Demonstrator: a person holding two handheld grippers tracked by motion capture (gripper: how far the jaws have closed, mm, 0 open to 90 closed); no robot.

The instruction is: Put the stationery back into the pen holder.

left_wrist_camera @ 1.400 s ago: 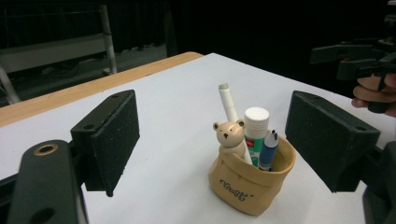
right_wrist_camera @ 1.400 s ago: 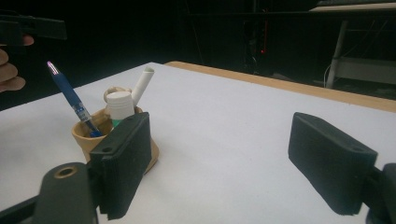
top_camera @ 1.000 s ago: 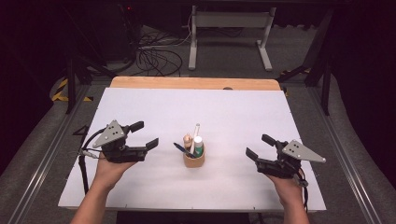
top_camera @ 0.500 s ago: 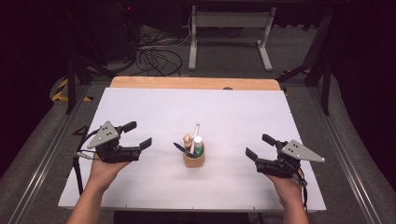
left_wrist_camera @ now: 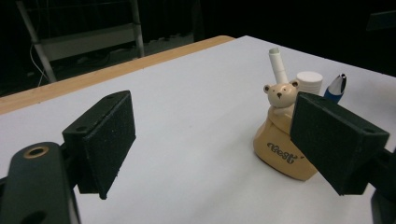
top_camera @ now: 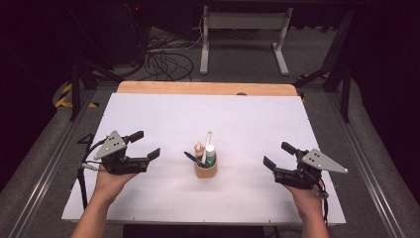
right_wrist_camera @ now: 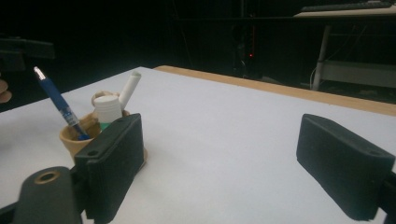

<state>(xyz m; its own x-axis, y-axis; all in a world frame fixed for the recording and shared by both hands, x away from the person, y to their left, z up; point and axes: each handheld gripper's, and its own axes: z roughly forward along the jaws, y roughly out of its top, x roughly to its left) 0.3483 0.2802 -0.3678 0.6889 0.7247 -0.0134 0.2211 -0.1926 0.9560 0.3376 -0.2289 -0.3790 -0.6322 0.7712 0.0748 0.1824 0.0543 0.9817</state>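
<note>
- A white table [top_camera: 163, 114] is seen from above, with a small tan holder [top_camera: 205, 170] stood upright near the middle of its front half; the table's far edge is trimmed in bare wood [top_camera: 205, 88].
- Four items are carried in the holder: a blue pen [top_camera: 192, 158] leaned toward the left, a white stick [top_camera: 206, 144] tilted up and back, a white-capped tube [top_camera: 210, 152] with a green body, and a small bear figure [top_camera: 199, 148] at the rim (the bear's face is made out best in the left gripper view).
- The left gripper [top_camera: 144, 146] is held in the person's left hand [top_camera: 110, 179] to the left of the holder, well apart from it, jaws pointed toward it and spread wide with nothing between them.
- In the left gripper view, the holder [left_wrist_camera: 280, 149] is framed just inside the right-hand jaw, partly covered by it; lettering is printed on its side.
- The right gripper [top_camera: 279, 154] is held in the right hand [top_camera: 307, 196] to the right of the holder, also well apart; its jaws are spread and have just been opening a little further, with only bare table between them.
- In the right gripper view, the holder [right_wrist_camera: 74, 135] is glimpsed behind the left-hand jaw, untouched.
- Cables [top_camera: 163, 62] and a metal stand [top_camera: 242, 29] are visible on the dark floor beyond the table.
</note>
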